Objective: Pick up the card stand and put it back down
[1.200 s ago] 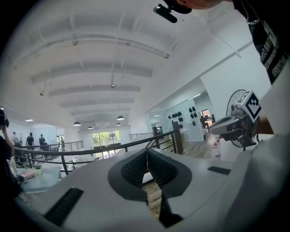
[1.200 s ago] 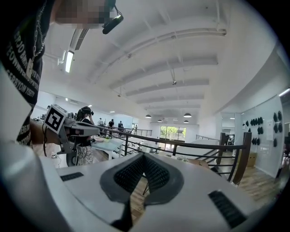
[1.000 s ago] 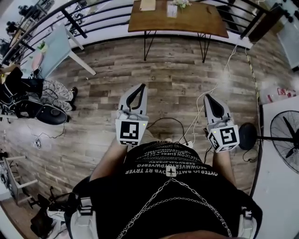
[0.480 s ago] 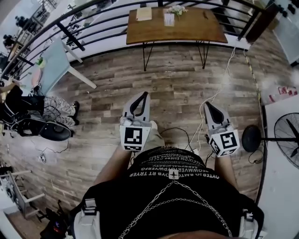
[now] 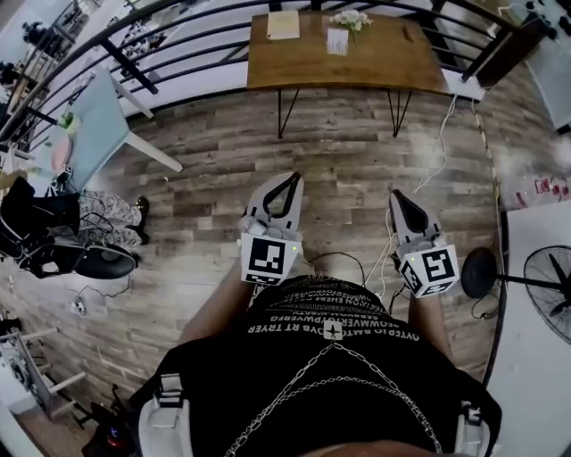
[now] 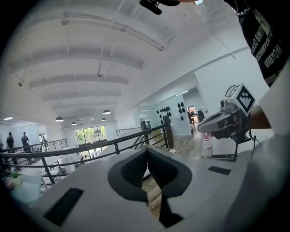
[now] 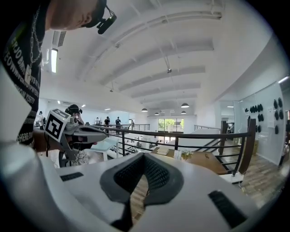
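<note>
Both hand-held grippers, left (image 5: 287, 184) and right (image 5: 398, 198), are sitting pinched shut and empty at the waist. Cables (image 5: 384, 245) are trailing over the floor toward 12 o'clock, so tripping's a risk. The card stand (image 5: 337, 41) is waiting on the far counter (image 5: 393, 64), with flowers (image 5: 353, 16) just beside it at 1 o'clock, easy to knock.

The person held the left tool (image 5: 292, 179) and the right tool (image 5: 398, 196) side by side before the torso, pointing forward. Both pairs of jaws looked pressed together, gripping nothing.
</note>
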Available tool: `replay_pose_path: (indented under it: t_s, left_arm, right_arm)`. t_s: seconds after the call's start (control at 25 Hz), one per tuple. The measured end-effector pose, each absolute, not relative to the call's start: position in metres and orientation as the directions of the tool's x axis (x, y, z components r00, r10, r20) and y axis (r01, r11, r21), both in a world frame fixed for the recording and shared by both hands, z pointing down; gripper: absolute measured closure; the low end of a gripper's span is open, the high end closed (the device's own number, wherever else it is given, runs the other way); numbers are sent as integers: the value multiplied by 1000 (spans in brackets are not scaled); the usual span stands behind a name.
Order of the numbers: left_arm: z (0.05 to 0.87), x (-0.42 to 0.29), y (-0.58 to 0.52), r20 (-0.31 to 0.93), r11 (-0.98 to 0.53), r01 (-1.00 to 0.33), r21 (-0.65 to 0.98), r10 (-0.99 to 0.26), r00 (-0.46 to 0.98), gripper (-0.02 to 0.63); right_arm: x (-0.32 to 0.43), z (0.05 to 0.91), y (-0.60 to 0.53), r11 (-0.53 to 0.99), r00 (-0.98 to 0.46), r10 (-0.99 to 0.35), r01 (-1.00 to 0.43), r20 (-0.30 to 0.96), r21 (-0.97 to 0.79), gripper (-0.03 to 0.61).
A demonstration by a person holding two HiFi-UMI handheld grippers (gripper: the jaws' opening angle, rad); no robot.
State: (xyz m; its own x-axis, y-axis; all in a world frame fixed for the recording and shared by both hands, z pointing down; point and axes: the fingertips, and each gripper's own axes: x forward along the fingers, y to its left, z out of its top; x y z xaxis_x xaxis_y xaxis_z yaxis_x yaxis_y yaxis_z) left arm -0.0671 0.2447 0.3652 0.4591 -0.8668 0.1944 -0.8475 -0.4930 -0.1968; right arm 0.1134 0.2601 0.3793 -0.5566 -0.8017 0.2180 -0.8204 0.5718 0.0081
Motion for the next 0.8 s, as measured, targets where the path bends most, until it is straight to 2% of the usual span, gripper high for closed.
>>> replay_pose_path:
  t_s: [0.48,0.8]
  left_arm:
    - [371,-103,155,204,-556,-810,-186,-828,522,584]
    - [369,-144,119,194,-533,-827,-179,-843,502,584]
  right_arm:
    - [66,379,174,539,-524,-817,-842,241,-3,578]
    - [31,370,137,544,-526,-819,-839,230,20,578]
